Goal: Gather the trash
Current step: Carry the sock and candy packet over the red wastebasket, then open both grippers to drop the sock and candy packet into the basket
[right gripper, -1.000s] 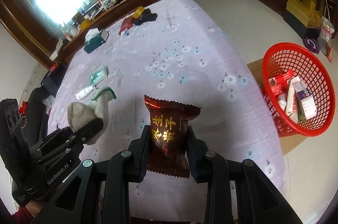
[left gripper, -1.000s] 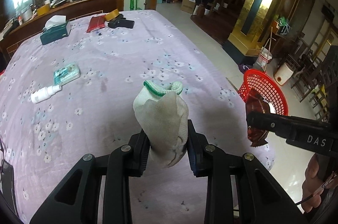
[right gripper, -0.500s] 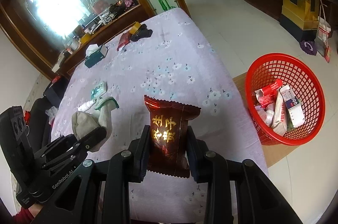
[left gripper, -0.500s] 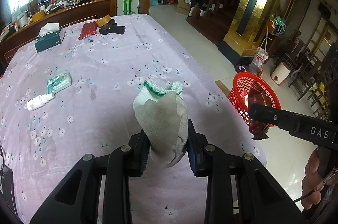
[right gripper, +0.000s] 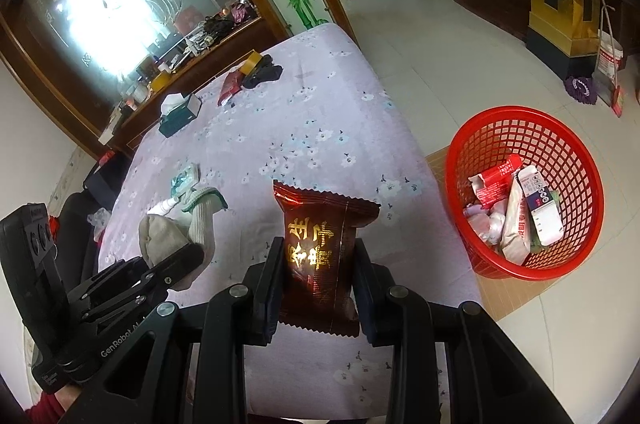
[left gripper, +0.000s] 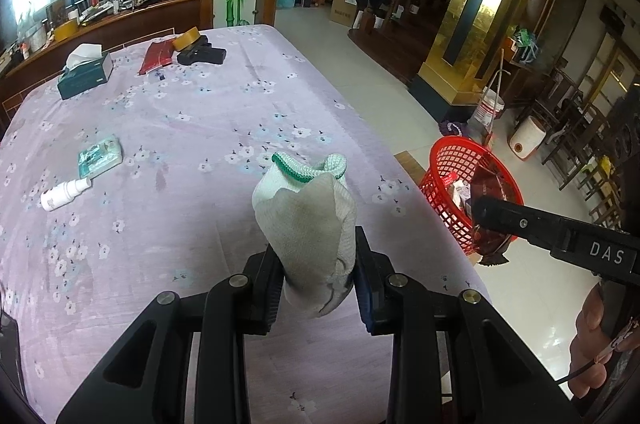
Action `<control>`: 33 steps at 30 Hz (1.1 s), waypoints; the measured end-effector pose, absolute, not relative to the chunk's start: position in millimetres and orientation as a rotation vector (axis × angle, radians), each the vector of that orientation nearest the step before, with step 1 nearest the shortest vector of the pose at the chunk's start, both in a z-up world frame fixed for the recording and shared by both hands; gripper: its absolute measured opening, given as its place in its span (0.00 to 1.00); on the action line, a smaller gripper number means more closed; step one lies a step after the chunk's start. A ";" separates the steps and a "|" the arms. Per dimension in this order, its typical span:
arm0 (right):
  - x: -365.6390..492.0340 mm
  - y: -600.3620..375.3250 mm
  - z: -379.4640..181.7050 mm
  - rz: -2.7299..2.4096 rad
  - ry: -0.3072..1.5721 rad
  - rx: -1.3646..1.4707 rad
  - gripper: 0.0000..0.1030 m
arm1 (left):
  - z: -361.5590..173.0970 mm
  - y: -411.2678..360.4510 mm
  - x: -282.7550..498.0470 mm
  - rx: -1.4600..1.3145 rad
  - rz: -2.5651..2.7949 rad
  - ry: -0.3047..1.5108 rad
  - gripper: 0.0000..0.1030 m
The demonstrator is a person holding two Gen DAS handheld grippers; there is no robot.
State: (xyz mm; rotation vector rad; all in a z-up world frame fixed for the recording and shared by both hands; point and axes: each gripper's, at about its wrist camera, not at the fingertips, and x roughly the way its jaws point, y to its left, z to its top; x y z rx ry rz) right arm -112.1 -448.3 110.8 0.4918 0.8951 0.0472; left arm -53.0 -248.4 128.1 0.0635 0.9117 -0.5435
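My left gripper is shut on a dirty white sock with a green cuff, held upright above the lilac flowered bedspread. My right gripper is shut on a dark red snack wrapper with gold lettering, near the bed's right edge. A red plastic basket stands on the floor right of the bed, with several wrappers and packets inside. In the left wrist view the right gripper reaches in from the right in front of the basket. The right wrist view shows the left gripper and sock at lower left.
On the bedspread lie a white spray bottle, a teal wipes pack, a green tissue box, a red packet, a tape roll and a black object. A wooden headboard shelf runs behind. Tiled floor lies right.
Both grippers have drifted back and slightly up with their loads, so more of the bed and the basket shows. Neither grip has changed.
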 end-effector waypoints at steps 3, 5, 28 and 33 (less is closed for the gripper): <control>-112.4 -451.0 109.8 0.043 0.900 0.495 0.33 | 127.4 -253.0 -51.9 0.063 -0.549 0.915 0.29; -113.0 -454.2 109.6 0.041 0.901 0.498 0.33 | 127.3 -256.6 -51.7 0.065 -0.553 0.915 0.29; -135.9 -588.7 116.9 -0.165 0.821 0.631 0.33 | 140.8 -405.8 -40.5 0.137 -0.817 0.938 0.29; -136.4 -623.2 110.1 -0.221 0.828 0.643 0.33 | 124.8 -451.2 -36.2 0.154 -0.859 0.982 0.29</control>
